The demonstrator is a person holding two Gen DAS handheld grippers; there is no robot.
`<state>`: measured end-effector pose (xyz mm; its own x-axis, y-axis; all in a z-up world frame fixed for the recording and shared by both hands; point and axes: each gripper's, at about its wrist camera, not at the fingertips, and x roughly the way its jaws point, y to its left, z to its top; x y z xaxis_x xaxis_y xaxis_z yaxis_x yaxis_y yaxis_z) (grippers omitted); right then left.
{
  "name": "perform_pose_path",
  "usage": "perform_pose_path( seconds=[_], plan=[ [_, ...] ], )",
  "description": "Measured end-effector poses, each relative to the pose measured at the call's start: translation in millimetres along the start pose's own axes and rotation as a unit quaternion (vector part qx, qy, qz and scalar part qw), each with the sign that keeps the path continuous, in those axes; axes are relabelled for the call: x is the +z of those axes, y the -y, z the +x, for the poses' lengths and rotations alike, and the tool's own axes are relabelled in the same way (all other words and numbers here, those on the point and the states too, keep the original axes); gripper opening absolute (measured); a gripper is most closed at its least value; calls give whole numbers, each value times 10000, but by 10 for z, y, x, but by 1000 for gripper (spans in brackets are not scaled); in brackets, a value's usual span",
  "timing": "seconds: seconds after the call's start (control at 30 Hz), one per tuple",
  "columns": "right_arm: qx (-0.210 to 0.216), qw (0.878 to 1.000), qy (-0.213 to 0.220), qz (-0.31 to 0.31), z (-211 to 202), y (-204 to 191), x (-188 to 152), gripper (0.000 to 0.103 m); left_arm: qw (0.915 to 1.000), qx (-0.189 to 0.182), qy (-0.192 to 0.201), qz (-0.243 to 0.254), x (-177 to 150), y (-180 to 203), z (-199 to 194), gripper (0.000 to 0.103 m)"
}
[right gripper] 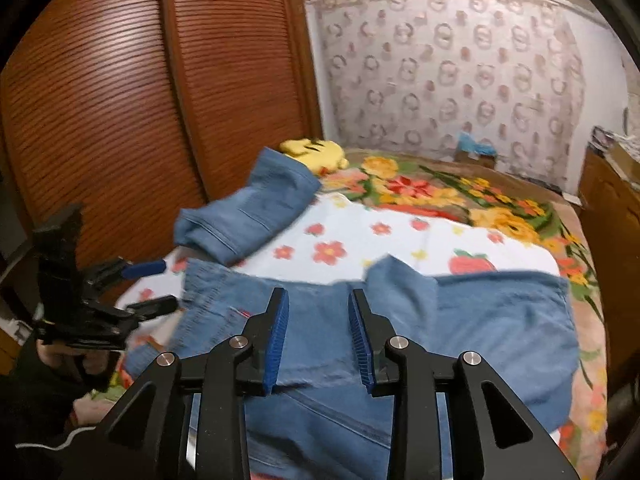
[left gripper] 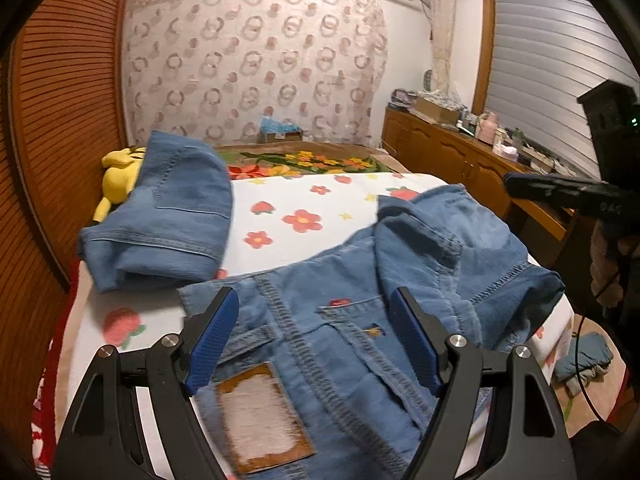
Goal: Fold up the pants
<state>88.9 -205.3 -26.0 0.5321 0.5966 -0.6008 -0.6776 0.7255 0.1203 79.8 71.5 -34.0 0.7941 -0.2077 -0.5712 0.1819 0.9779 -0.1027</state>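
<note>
Floral bedding (left gripper: 280,216) carries our denim pants (left gripper: 320,340), waistband nearest us, one leg (left gripper: 168,216) thrown toward the wardrobe. Our left gripper (left gripper: 316,340) hovers wide and empty; the right gripper (right gripper: 318,336) stands narrowly parted, gripping nothing. We judge the fold barely begun: next, pinch that stray leg.

Pants (left gripper: 320,320): waistband cut off by the lower edge in both views; fabric blurred in the right wrist view. Patch (left gripper: 264,416): lettering unreadable. Plush toy (left gripper: 118,180): partly hidden behind folded denim (left gripper: 168,208). Dresser (left gripper: 460,152): clutter too small to identify.
</note>
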Motion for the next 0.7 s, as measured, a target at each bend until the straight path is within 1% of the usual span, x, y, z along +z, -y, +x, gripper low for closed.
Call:
perform_pose_path(
  seconds=[0.1, 0.27, 0.3, 0.37, 0.43, 0.5, 0.57, 0.63, 0.67, 0.7],
  plan=[
    [-142, 9998, -134, 70, 33, -10, -43, 32, 9999, -116, -56, 112, -4, 142, 46, 79],
    [-421, 9985, -296, 175, 201, -64, -107, 34, 9990, -314, -152, 266, -12, 333, 104, 79],
    [-460, 9982, -313, 205, 171, -32, -112, 35, 9987, -359, -169, 307, -16, 378, 117, 79],
    [-548, 9975, -348, 275, 159, -3, -137, 36, 9982, -432, -202, 361, -27, 444, 128, 77],
    [-652, 9966, -350, 353, 161, 19, -147, 36, 9973, -564, -256, 406, -35, 517, 152, 73],
    [-791, 9955, -361, 377, 176, 2, -126, 40, 9964, -653, -297, 441, -39, 577, 169, 70],
    [-990, 9937, -369, 373, 164, -13, -145, 47, 9952, -756, -353, 517, -43, 662, 196, 70],
    [-1064, 9926, -397, 434, 174, -5, -175, 52, 9943, -792, -417, 587, -51, 739, 234, 70],
    [-1094, 9920, -414, 476, 170, -9, -187, 53, 9936, -827, -462, 621, -57, 778, 256, 69],
    [-1122, 9914, -439, 510, 147, 20, -199, 53, 9928, -868, -509, 646, -64, 816, 282, 66]
  ],
)
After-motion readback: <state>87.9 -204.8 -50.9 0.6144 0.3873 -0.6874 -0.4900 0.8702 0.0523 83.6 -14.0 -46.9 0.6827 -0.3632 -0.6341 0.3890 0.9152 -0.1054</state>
